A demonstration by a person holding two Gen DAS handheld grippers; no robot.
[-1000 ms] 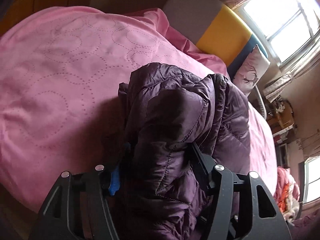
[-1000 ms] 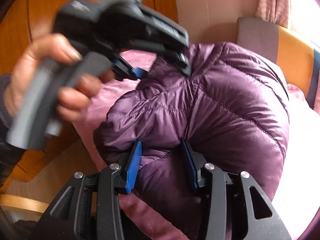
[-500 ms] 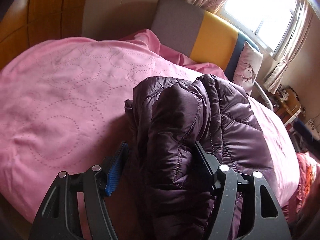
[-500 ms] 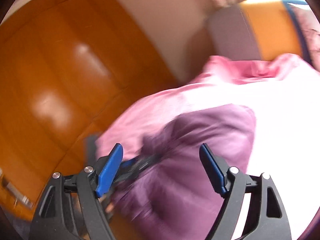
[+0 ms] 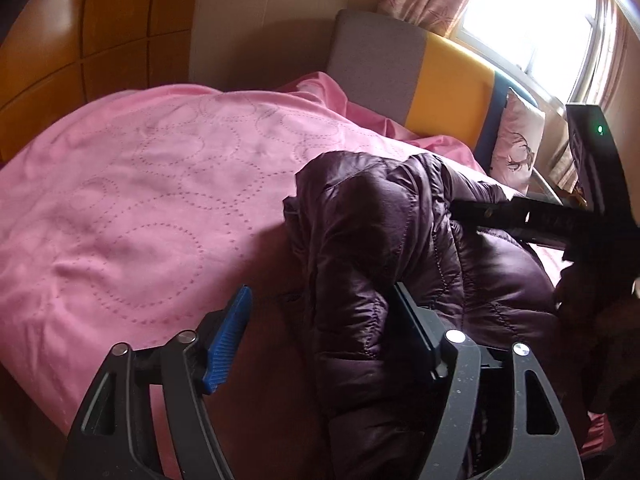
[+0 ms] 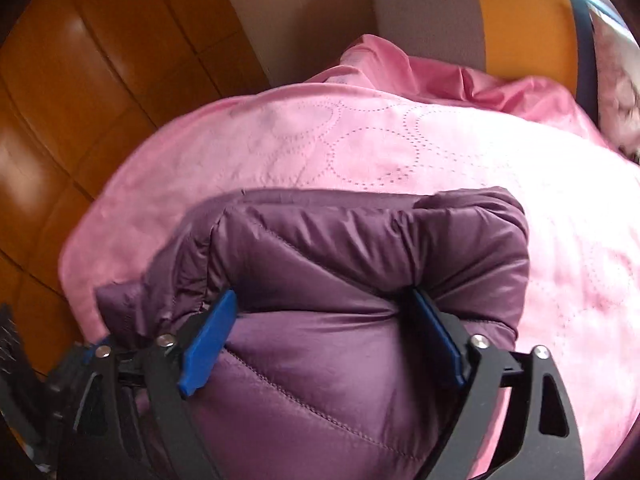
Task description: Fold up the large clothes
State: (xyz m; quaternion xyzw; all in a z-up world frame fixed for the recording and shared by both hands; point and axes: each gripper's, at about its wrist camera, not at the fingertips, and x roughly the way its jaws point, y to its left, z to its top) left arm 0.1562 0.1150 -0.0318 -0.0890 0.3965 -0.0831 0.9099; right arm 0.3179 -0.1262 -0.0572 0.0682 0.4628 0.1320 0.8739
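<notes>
A dark purple quilted down jacket [image 5: 404,248] lies bunched in a folded heap on a pink bedspread [image 5: 152,184]. My left gripper [image 5: 320,316] is open at the heap's near left edge; its right finger rests against the jacket and its blue-padded left finger [image 5: 228,340] hangs over the bedspread. In the right wrist view the jacket [image 6: 360,264] fills the foreground. My right gripper [image 6: 328,320] is open wide, its blue pads pressing on top of the puffy fold. The right gripper also shows in the left wrist view [image 5: 560,216], above the jacket's far side.
The bedspread [image 6: 400,148] covers the bed. A grey, yellow and blue headboard [image 5: 432,76] stands behind, with a pillow [image 5: 516,148] and a bright window [image 5: 532,16] at the right. Orange wooden wardrobe panels [image 6: 80,92] stand to the left.
Both grippers let go of the jacket and opened. The left one drew back from the heap. The right one swung away, then came down open onto the top of the fold.
</notes>
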